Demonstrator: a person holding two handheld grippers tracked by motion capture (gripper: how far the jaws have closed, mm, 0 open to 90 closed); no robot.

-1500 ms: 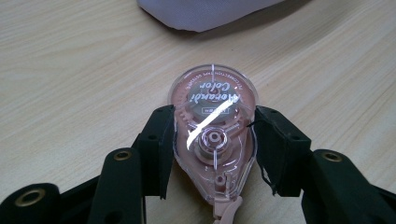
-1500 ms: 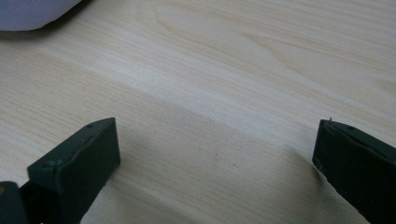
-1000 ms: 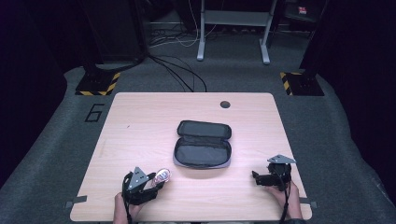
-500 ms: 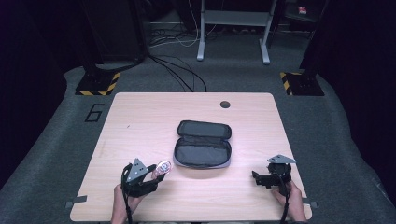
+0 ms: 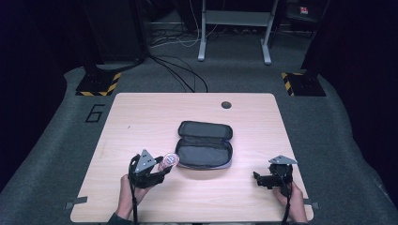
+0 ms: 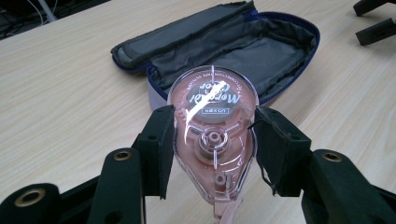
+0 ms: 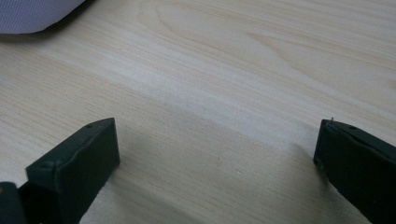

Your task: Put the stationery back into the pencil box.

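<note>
A clear pink correction-tape dispenser [image 6: 213, 135] with a round label sits between the jaws of my left gripper [image 6: 212, 140], which is shut on it. In the high view that gripper [image 5: 159, 168] holds the dispenser [image 5: 171, 160] just left of the open grey pencil case [image 5: 205, 145] at the table's middle. The case [image 6: 243, 51] lies unzipped, its dark lining bare, right behind the dispenser. My right gripper [image 5: 259, 179] rests near the front right of the table, open, its jaws [image 7: 215, 163] wide apart over bare wood.
The wooden table [image 5: 141, 117] has a round cable hole [image 5: 226, 104] at its far edge. A corner of the case [image 7: 32, 14] lies at the upper left of the right gripper view. Beyond the table are floor cables, stands with striped bases and a metal frame.
My left gripper has lifted and carried the tape dispenser forward and slightly right, toward the open case. The right gripper has stayed put.
</note>
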